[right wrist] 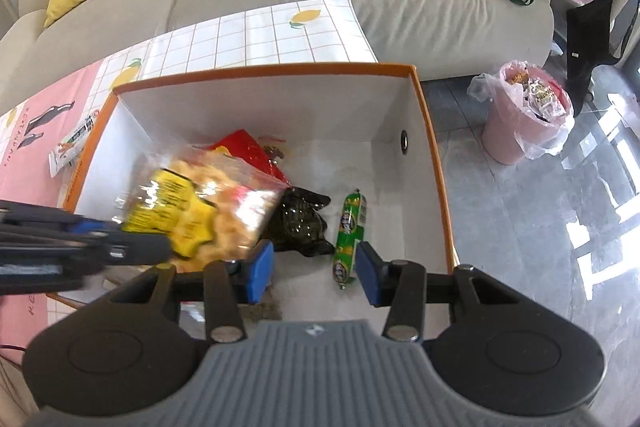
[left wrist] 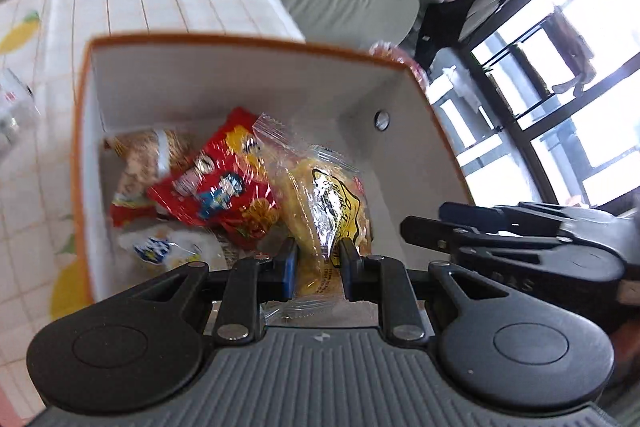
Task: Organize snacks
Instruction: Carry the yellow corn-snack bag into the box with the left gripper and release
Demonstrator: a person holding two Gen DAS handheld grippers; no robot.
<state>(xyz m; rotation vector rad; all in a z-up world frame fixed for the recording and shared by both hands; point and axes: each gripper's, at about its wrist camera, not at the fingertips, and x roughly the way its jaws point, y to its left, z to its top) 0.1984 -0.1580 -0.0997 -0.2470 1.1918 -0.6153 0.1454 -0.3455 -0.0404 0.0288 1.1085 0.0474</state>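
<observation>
Left wrist view: left gripper [left wrist: 316, 269] pinching yellow snack bag [left wrist: 332, 211] by bottom edge, hanging over orange-rimmed box [left wrist: 240, 41] at frame centre, likely for drop-in. Right gripper [right wrist: 314, 273] jaws spread, empty, above green sausage stick [right wrist: 350, 237] on box floor, lower centre.
</observation>
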